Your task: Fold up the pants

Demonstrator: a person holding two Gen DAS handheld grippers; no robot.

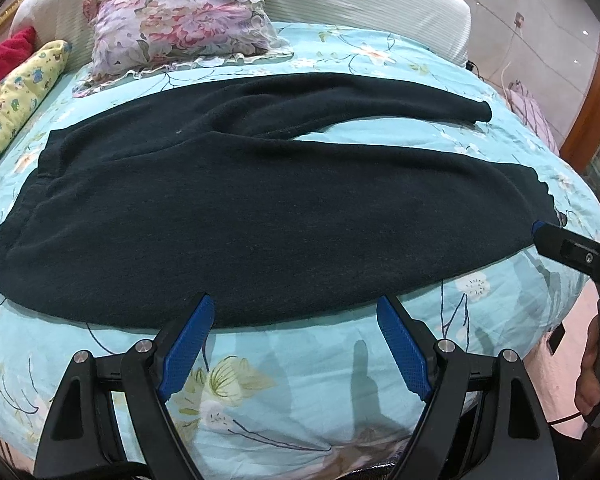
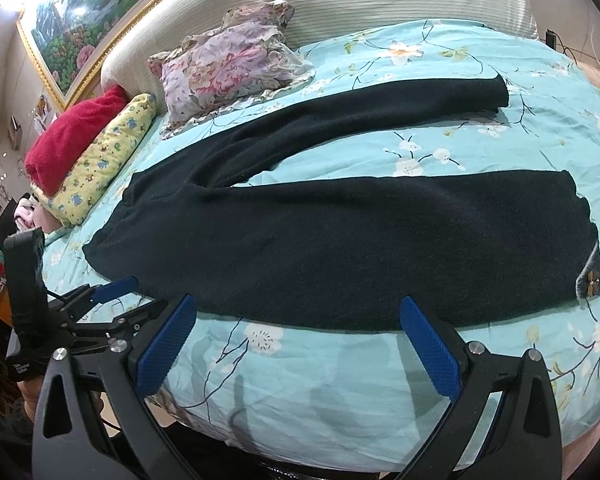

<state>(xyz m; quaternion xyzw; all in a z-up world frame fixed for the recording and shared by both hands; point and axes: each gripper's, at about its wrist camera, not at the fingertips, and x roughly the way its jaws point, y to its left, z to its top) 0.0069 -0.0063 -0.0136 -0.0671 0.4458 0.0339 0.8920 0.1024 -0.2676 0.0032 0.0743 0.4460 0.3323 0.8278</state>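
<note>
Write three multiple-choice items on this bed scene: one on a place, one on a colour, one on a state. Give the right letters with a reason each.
1. Where do the pants lie?
A. spread on the bed cover
B. hung over the headboard
C. on the floor

2. What colour is the cloth beside the yellow print pillow?
A. green
B. red
C. white

3. How do the two tools stand?
A. both shut on the waistband
B. left open, right shut on a leg
C. both open, holding nothing

Key: 1 A, the pants lie flat on the floral cover, legs apart. 2 B, the red cloth sits against that pillow by the headboard. 3 C, the left tool and the right tool show blue fingers spread wide at the near edge of the pants, with no cloth between them.
</note>
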